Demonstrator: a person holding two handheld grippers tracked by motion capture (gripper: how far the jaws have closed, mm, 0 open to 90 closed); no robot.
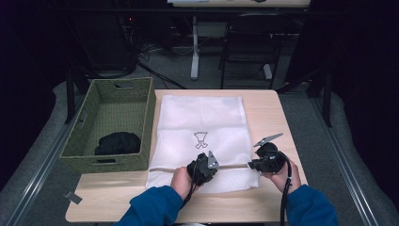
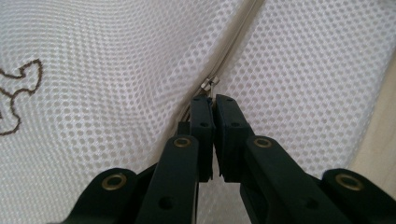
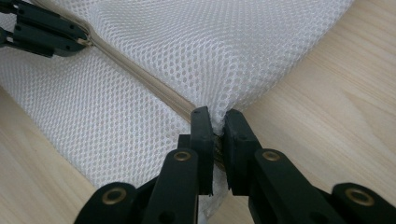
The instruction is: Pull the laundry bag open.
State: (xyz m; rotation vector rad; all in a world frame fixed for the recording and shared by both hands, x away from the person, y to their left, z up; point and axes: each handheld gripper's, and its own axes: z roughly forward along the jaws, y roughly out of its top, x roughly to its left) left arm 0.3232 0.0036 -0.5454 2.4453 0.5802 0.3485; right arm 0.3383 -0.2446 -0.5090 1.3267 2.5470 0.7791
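A white mesh bag (image 1: 201,136) lies flat in the middle of the table (image 1: 273,127). It has a small brown drawing on it. At 9 o'clock from the bag stands a green basket (image 1: 89,122), just beside it, with a black cloth (image 1: 118,143) inside. At the bag's 6 o'clock edge, the left tool (image 1: 205,165) sits on the bag. The right tool (image 1: 263,160) is at the bag's 5 o'clock corner. Both hands wear blue sleeves (image 1: 150,207). A dark chair (image 1: 249,37) stands at 12 o'clock, past the table.
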